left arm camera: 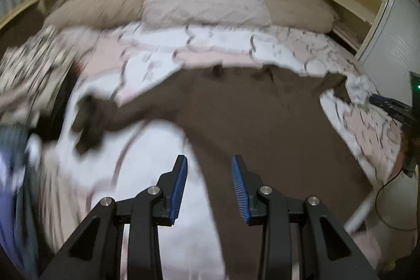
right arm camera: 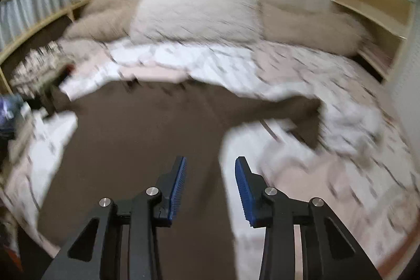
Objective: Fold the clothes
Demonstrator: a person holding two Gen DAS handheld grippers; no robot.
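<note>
A dark brown long-sleeved garment (left arm camera: 249, 106) lies spread flat on the bed, sleeves out to both sides; it also shows in the right wrist view (right arm camera: 147, 127). My left gripper (left arm camera: 209, 162) is open and empty, hovering above the garment's lower left edge. My right gripper (right arm camera: 210, 162) is open and empty above the garment's lower right edge. The right gripper also shows at the far right of the left wrist view (left arm camera: 393, 106). Both views are motion-blurred.
The bed has a white and pink patterned cover (left arm camera: 236, 43). A pale pillow (right arm camera: 197, 17) and beige pillows (right arm camera: 309, 25) lie at the head. A heap of patterned clothes (left arm camera: 29, 64) sits at the left. Wooden shelves (right arm camera: 372, 17) stand at the right.
</note>
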